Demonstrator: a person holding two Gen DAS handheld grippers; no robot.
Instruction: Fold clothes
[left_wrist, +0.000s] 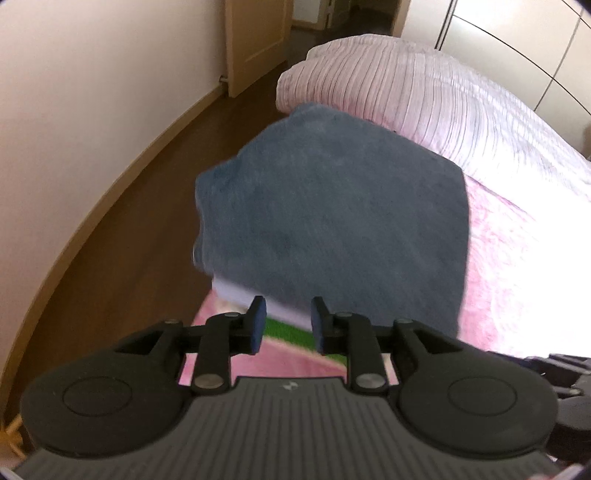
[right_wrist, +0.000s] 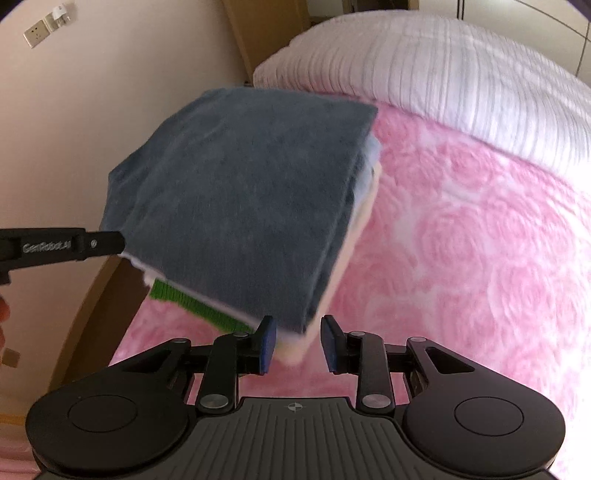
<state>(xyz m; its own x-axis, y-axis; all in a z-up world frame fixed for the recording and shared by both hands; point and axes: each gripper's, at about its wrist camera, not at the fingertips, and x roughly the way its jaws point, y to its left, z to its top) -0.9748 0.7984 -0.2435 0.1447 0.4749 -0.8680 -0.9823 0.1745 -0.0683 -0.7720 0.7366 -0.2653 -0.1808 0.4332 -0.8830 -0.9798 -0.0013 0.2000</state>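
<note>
A stack of folded clothes (left_wrist: 332, 221) has a dark blue-grey garment on top, with lavender, green (right_wrist: 184, 299) and cream layers under it. The stack (right_wrist: 240, 192) is blurred and hangs partly past the bed's left edge. My left gripper (left_wrist: 288, 321) is shut on its near edge, and the lavender and green layers show between the fingers. In the right wrist view the left gripper (right_wrist: 118, 243) meets the stack's left side. My right gripper (right_wrist: 299, 343) is shut on the stack's near corner, where the cream layer sits between the pads.
A pink rose-patterned bedspread (right_wrist: 461, 258) covers the bed. A folded white-pink striped quilt (left_wrist: 424, 92) lies behind the stack. The wall and brown wooden floor (left_wrist: 129, 240) run along the left, with a door (left_wrist: 255, 33) at the back and wardrobe doors (left_wrist: 517, 48) at the far right.
</note>
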